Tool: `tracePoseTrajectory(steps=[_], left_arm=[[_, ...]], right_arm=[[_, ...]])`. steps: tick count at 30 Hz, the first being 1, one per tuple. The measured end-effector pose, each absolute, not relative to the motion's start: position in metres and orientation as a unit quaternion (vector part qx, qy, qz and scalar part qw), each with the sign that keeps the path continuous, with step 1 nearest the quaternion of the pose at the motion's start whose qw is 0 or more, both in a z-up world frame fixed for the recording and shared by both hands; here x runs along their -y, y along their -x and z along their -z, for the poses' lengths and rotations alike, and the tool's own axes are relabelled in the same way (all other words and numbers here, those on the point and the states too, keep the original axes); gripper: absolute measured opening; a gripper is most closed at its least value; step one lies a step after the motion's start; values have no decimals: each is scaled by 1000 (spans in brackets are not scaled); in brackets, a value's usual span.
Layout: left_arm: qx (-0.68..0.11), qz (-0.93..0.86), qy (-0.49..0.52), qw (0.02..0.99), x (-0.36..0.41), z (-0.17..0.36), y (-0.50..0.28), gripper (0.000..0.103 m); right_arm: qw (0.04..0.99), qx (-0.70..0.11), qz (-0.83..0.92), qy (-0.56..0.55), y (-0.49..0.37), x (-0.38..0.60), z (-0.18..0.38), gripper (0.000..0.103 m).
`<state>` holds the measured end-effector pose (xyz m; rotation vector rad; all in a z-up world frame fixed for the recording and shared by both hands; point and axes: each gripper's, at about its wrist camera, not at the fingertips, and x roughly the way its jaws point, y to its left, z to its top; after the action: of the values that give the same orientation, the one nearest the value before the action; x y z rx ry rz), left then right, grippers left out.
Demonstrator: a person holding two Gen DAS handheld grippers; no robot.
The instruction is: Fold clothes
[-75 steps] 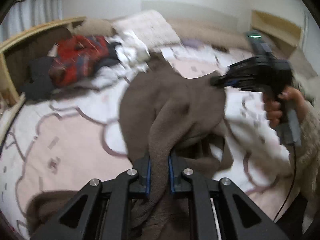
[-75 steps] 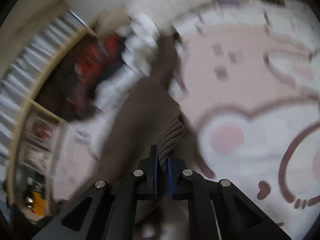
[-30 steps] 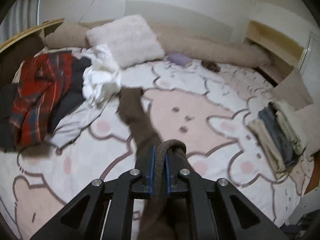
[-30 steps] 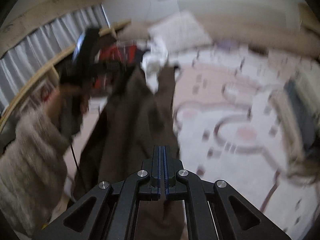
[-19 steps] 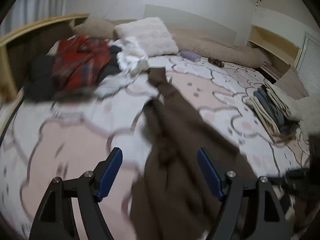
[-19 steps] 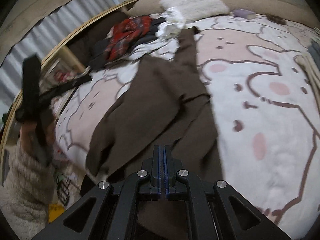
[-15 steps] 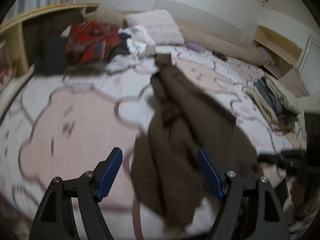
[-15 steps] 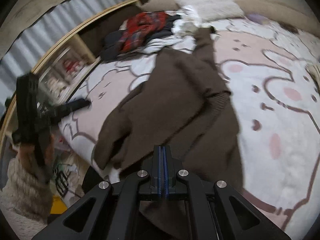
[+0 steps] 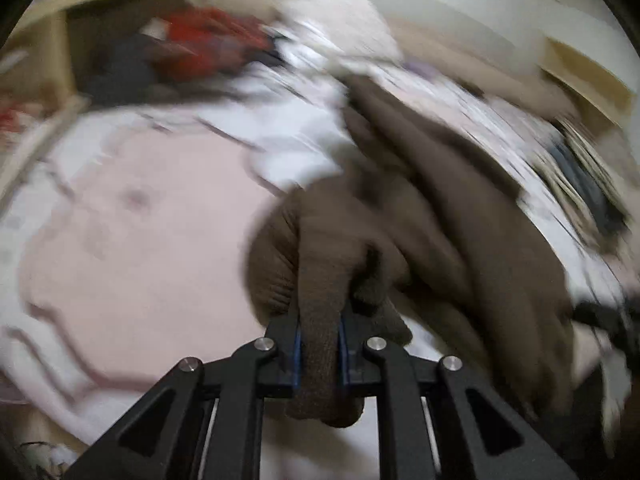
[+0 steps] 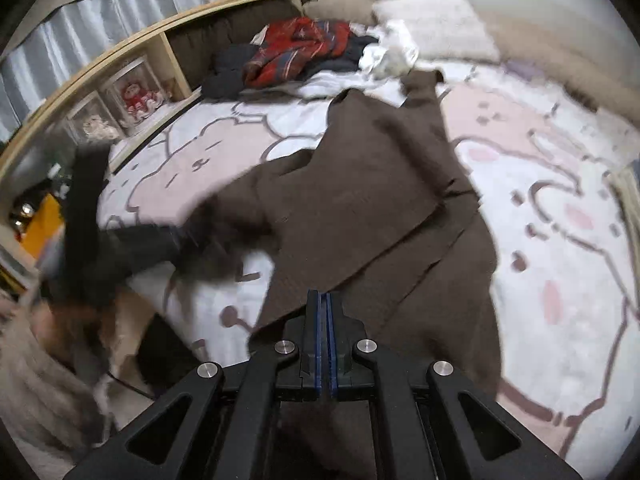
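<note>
A brown knit garment lies spread lengthwise on the bed, one end reaching toward the pillows. My left gripper is shut on a bunched ribbed part of the brown garment near the bed's left front edge; this view is blurred. The left gripper also shows in the right wrist view, blurred, at the garment's left side. My right gripper has its jaws closed together at the garment's near edge; no cloth shows between them.
A pile of unfolded clothes, red plaid, dark and white, sits by the wooden headboard shelf. A white pillow lies at the back. A stack of folded clothes lies at the right. The bedspread has a pink and white bear pattern.
My left gripper was open above the garment and has now closed on a bunched part of it. My right gripper has stayed closed at the near edge while the garment settled flatter.
</note>
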<state>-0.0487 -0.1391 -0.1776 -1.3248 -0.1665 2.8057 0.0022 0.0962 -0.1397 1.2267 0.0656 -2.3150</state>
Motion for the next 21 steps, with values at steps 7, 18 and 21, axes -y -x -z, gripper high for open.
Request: tracePoseTrajectory(steps=[7, 18, 21], left_arm=[[59, -931, 323, -157, 251, 107, 71, 10], [43, -914, 383, -126, 233, 140, 50, 29], [65, -912, 395, -90, 206, 151, 27, 30]], right_arm=[[272, -30, 862, -428, 0, -87, 136, 3], [214, -24, 904, -370, -10, -83, 125, 6], [217, 44, 931, -291, -23, -99, 121, 6]])
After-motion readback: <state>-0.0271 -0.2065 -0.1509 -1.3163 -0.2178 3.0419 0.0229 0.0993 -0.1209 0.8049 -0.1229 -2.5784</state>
